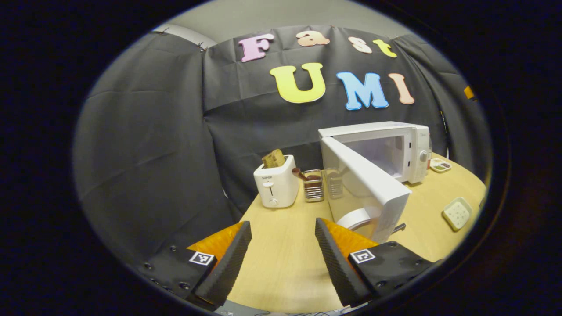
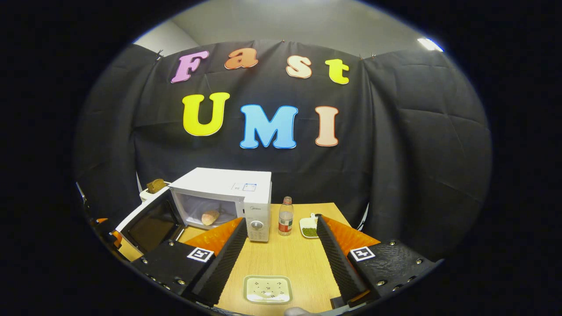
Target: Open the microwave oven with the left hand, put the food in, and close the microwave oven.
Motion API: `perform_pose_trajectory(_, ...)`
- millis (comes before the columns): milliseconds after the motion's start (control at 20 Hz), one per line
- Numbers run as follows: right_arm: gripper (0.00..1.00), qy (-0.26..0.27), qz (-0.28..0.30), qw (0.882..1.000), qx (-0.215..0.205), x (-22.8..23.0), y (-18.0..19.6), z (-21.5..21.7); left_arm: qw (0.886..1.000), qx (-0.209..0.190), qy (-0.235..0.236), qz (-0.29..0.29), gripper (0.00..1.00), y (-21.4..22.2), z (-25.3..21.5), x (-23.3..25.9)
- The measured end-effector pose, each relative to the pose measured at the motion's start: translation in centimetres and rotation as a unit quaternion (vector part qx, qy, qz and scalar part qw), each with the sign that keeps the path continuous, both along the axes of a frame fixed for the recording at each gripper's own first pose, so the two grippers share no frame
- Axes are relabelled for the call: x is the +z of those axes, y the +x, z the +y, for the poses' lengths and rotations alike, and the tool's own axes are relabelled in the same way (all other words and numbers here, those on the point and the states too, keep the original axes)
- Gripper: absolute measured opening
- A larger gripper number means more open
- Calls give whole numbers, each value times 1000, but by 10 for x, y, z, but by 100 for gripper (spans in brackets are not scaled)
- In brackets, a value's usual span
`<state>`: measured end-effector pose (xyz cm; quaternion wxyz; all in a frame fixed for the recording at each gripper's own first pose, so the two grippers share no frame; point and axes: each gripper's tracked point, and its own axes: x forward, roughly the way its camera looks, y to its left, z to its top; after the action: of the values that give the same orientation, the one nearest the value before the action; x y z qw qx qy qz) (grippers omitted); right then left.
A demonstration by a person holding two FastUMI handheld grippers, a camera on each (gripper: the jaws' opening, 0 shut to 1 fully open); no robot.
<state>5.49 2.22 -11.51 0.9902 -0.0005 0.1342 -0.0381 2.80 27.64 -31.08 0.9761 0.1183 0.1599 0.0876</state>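
The white microwave [image 2: 246, 193] stands on the wooden table with its door [image 2: 151, 224] swung wide to the left. A brownish piece of food [image 2: 210, 217] lies inside the cavity. In the left gripper view the microwave [image 1: 412, 149] is at the right and the door [image 1: 369, 188] juts toward me. My left gripper [image 1: 283, 254] is open and holds nothing; its right finger is close to the door's outer face. My right gripper [image 2: 281, 259] is open and holds nothing, hanging over the table in front of the microwave.
A white toaster [image 1: 276, 184] with bread and a wire utensil holder [image 1: 313, 185] stand left of the door. A bottle [image 2: 286, 216] and a small dish of green bits [image 2: 309, 228] sit right of the microwave. A white square plate [image 2: 268, 289] lies near the front edge.
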Motion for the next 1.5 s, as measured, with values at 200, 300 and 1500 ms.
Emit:
perform_pose_trajectory(200,97,28,5,1000,-1,-3,-3,-5,1000,-17,-3,-2,96,1,-29,3)
perform_pose_trajectory(300,97,25,3,1000,0,-3,-6,-11,1000,-26,-7,-3,97,1,-45,4)
perform_pose_trajectory(1500,97,8,10,1000,-11,9,-11,-105,989,-141,-51,0,98,83,-268,-11)
